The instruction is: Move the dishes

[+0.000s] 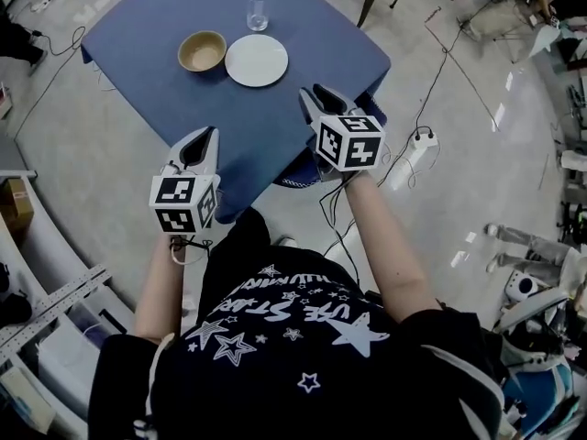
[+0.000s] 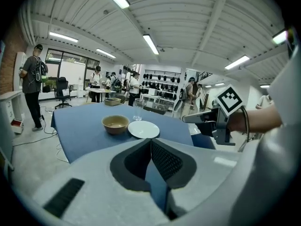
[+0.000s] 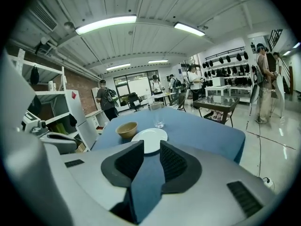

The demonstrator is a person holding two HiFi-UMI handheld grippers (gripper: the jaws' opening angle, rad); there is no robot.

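**Left tongs (image 2: pixel 150 142) closed, right tongs (image 3: pixel 151 146) a little apart, both empty**

Seen along its own jaws, the left tongs has its two dark ribbed pads meeting at the tips, with nothing caught between them. The right tongs has a narrow gap between its pads. Only the blue table (image 1: pixel 147 81) and a sliver of the white plate (image 1: pixel 257 60) show through that gap, so it has hold of nothing.

From the head view, the person holds both tongs over the near side of the table. The left one is close to the near left edge and the right one close to the near right edge. Both point toward the dishes and are well apart from them.

The dishes stand around the middle of the table. The tan bowl (image 1: pixel 202 50) is upright and looks empty. The plate lies just beside it on the side toward the right edge, and whether their rims touch cannot be told. A clear glass (image 1: pixel 259 7) stands upright behind the plate, nearer the far edge. Beyond the right edge, a white power strip (image 1: pixel 424 138) lies on the floor.
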